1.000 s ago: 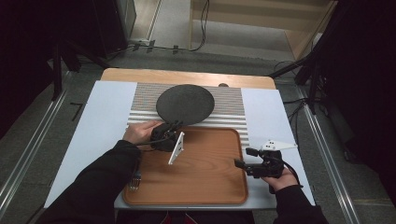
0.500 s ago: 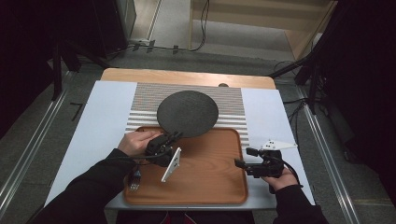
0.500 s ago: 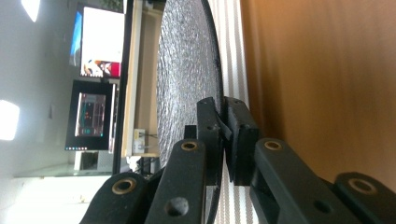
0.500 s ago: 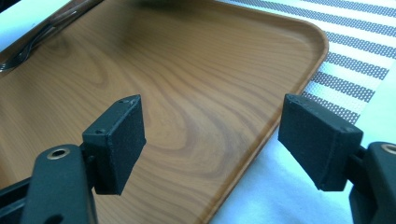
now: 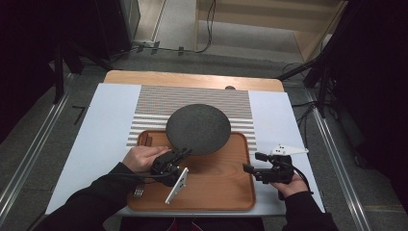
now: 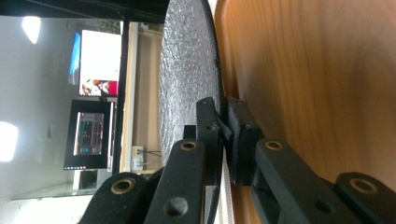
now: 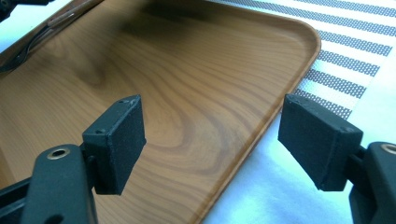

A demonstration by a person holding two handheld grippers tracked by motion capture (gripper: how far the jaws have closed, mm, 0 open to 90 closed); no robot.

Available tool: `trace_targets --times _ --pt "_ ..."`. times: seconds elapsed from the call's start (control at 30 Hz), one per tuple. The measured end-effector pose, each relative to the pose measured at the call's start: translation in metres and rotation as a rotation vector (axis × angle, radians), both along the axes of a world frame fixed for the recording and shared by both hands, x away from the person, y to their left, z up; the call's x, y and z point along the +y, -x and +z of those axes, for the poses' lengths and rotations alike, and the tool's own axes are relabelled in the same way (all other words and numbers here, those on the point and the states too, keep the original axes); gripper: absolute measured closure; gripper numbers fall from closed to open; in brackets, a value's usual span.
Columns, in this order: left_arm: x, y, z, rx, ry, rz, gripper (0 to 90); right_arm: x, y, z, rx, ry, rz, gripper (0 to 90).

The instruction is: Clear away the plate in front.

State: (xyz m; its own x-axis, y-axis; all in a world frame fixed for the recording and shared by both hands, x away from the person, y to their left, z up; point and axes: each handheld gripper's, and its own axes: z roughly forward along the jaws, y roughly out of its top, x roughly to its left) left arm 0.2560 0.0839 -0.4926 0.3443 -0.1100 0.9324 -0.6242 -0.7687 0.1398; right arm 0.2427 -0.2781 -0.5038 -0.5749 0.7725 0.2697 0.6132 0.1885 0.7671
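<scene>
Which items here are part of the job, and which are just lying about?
In use: dark round plate, pinched at its rim by the left gripper; wooden tray under it.
Idle: fork on the tray; striped mat; right gripper, open.

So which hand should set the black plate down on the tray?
Left. The left gripper already clamps the black plate's rim over the wooden tray; the right gripper waits open at the tray's right edge.

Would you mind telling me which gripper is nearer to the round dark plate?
Left. The left gripper is clamped on the near rim of the round dark plate; the right gripper hovers open, apart, over the wooden tray's right edge.
</scene>
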Motion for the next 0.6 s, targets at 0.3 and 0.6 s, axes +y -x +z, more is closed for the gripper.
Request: trace_targets --times 0.3,0.6 --pt "0.006 0.018 -0.002 -0.008 -0.019 -0.029 85.7 -0.004 0.000 -0.003 0.012 0.003 -0.016 20.9" --pt "0.013 0.035 -0.011 0.004 -0.054 -0.073 84.9 -0.005 0.004 -0.001 0.011 0.013 -0.042 21.0"
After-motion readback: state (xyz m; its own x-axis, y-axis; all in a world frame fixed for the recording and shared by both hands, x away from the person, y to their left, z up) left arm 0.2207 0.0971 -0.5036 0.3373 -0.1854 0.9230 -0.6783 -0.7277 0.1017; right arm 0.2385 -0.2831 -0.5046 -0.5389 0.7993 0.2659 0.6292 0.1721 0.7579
